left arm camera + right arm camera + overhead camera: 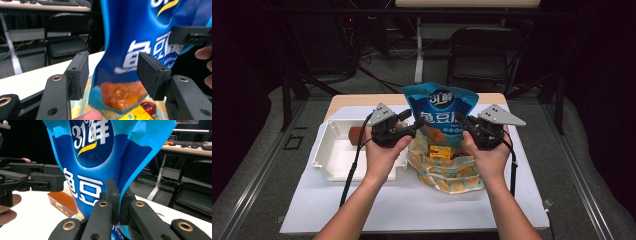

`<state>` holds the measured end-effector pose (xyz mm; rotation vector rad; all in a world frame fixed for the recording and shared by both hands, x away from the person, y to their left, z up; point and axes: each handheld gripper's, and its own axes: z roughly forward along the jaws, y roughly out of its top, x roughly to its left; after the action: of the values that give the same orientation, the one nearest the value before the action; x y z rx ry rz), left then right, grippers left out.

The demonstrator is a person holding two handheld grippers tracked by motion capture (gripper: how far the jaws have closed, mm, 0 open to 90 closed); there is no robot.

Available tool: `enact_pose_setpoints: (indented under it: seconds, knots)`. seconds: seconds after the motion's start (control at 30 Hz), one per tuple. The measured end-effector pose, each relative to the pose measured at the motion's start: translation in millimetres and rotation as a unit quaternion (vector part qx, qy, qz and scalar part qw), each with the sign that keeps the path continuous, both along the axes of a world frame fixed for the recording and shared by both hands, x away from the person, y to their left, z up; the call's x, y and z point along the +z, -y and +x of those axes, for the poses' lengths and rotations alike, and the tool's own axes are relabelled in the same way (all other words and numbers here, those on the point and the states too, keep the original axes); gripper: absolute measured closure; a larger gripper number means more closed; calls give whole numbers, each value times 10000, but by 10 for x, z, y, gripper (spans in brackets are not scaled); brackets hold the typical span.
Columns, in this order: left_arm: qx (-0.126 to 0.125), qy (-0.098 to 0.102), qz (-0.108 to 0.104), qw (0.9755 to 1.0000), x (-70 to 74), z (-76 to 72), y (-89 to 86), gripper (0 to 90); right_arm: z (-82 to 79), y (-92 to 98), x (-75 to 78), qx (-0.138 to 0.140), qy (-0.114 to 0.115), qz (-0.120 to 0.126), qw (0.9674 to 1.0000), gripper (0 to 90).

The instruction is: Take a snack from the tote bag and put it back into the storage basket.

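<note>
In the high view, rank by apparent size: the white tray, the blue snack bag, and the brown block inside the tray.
1. White tray and blue snack bag: similar extent, too close to rank.
2. Brown block: clearly smallest, partly hidden by the left hand-held gripper.

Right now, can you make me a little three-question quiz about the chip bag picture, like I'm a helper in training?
1. True or false: the right claw is pinched shut on the blue snack bag.
2. Which is right about the left claw? A) clamped on the white tray B) jaws apart, with the bag's edge between them but not squeezed C) lying on the table.
3. What lies inside the white tray?

Key:
1. True. The right gripper view shows its jaws pressed together on the bag's edge.
2. B. The left gripper view shows gaps between both pads and the bag.
3. A small brown packet at the tray's far end.
</note>
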<state>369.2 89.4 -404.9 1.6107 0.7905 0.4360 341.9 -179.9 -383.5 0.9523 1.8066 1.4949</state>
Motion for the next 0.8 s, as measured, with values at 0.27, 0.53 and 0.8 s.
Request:
enact_pose_setpoints:
  seconds: [0.27, 0.53, 0.8]
  knots:
    - [58, 109, 39, 9999, 65, -4, 105, 586, -12, -33, -9, -13, 18, 9, 10000, 900]
    - [-16, 131, 274, 9995, 123, -3, 202, 875, -35, -76, -30, -117, 79, -152, 9998, 900]
    - [-161, -47, -56, 9998, 177, 53, 249, 900, -64, -34, -47, -330, 158, -177, 9992, 783]
